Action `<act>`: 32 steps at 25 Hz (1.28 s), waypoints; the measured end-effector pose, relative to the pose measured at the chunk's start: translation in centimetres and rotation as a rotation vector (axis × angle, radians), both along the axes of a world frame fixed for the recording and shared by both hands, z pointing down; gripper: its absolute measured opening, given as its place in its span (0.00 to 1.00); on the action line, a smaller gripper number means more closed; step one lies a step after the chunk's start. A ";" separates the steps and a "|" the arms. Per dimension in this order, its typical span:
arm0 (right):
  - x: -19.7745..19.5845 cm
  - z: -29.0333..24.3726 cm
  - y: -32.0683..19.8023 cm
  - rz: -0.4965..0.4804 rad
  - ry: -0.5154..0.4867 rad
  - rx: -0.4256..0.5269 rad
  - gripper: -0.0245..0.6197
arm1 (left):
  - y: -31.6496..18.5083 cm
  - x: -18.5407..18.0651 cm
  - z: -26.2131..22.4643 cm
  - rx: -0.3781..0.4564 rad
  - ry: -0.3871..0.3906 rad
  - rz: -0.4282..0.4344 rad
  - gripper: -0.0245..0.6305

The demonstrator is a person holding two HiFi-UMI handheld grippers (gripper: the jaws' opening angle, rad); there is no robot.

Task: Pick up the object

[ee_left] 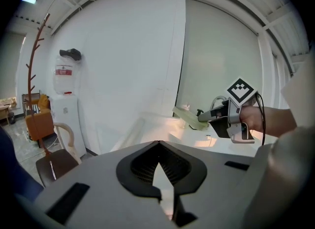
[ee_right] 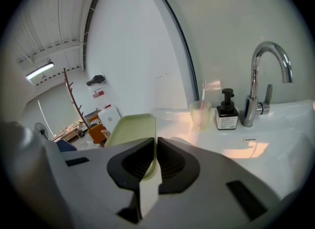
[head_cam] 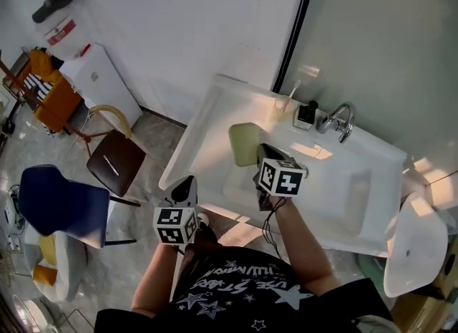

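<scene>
A person stands at a white sink [head_cam: 207, 113] with a gripper in each hand. The right gripper [ee_right: 156, 142] has its fingers [ee_right: 132, 163] nearly together, pinching the rim of a pale green tray [ee_right: 129, 130]. The tray has rounded corners and is held tilted over the sink's left half, looking raised off the surface. The left gripper [ee_left: 158, 144] hovers just off the sink's front left corner, with its fingertips together and nothing between them. At the back of the sink stand a chrome faucet [ee_right: 261, 75], a dark soap bottle [ee_right: 227, 114] just left of it, and a clear cup [ee_right: 200, 115] holding a toothbrush [ee_right: 203, 91].
</scene>
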State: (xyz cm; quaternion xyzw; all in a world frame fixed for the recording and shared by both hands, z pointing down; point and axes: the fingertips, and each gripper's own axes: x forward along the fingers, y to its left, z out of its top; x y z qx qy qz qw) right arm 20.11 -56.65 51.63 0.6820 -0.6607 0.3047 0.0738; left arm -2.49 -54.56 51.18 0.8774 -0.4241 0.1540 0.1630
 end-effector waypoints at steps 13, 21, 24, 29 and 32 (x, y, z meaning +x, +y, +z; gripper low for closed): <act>0.6 2.0 11.2 -0.138 -0.024 -0.044 0.09 | 13.0 1.1 0.5 -0.029 -0.023 -0.097 0.06; -1.3 3.1 12.6 -0.208 -0.014 -0.047 0.09 | 16.0 -0.3 1.1 -0.039 -0.035 -0.118 0.06; -2.6 3.8 13.5 -0.236 0.009 -0.065 0.08 | 17.3 -1.4 1.6 -0.068 -0.025 -0.138 0.06; -5.0 4.1 16.1 -0.267 0.027 -0.080 0.08 | 19.9 -4.1 1.8 -0.045 0.006 -0.195 0.06; -6.2 4.0 18.2 -0.270 0.028 -0.075 0.08 | 22.6 -5.7 2.1 -0.045 0.013 -0.211 0.06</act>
